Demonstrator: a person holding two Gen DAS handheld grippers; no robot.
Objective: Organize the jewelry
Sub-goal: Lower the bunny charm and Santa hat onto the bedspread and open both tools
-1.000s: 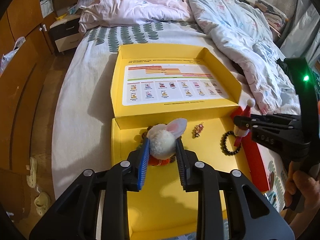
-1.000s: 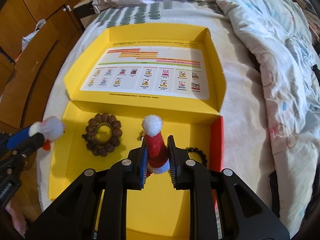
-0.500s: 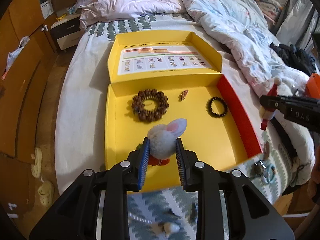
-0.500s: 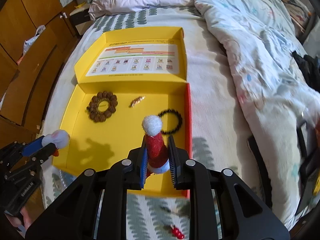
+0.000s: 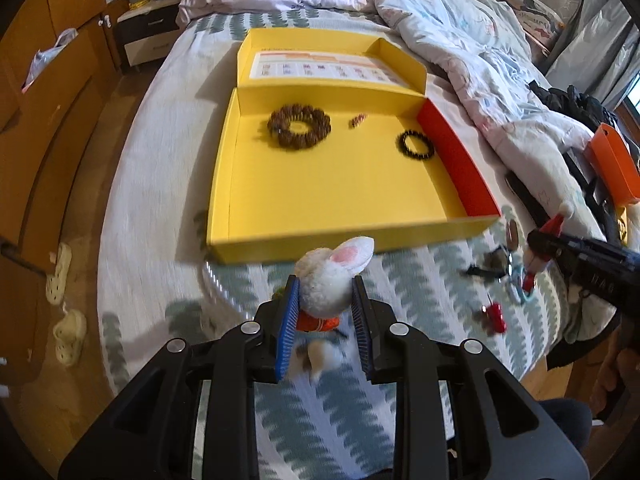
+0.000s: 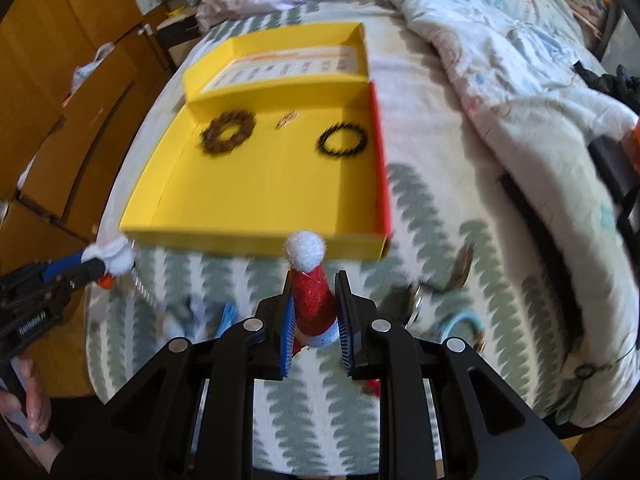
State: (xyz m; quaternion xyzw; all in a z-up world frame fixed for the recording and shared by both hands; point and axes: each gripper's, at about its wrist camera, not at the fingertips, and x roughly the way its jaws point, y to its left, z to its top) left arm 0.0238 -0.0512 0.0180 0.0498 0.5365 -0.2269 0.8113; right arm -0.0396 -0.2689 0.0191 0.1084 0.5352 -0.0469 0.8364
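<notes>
My left gripper (image 5: pixel 325 286) is shut on a white plush rabbit charm (image 5: pixel 334 276) with a pink ear and orange base, held over the bedspread just in front of the open yellow box (image 5: pixel 332 184). My right gripper (image 6: pixel 314 286) is shut on a red glitter Santa-hat charm (image 6: pixel 310 288) with a white pompom, also just outside the box's front wall (image 6: pixel 256 242). Inside the box lie a brown bead bracelet (image 5: pixel 300 126), a small reddish charm (image 5: pixel 357 120) and a black bead bracelet (image 5: pixel 416 146). In the left wrist view, the right gripper (image 5: pixel 548 240) shows at the right.
Several small trinkets (image 5: pixel 496 316) lie loose on the leaf-patterned bedspread (image 6: pixel 424 208) near the box's front. A rumpled quilt (image 5: pixel 460 40) fills the back right. An orange case (image 5: pixel 612 164) sits at the right edge. Wooden cabinets (image 5: pixel 48 92) and slippers (image 5: pixel 70 336) are on the left.
Both grippers have drawn back out of the yellow box toward the near edge of the bed, each still holding its charm. The box and its bracelets now lie farther ahead.
</notes>
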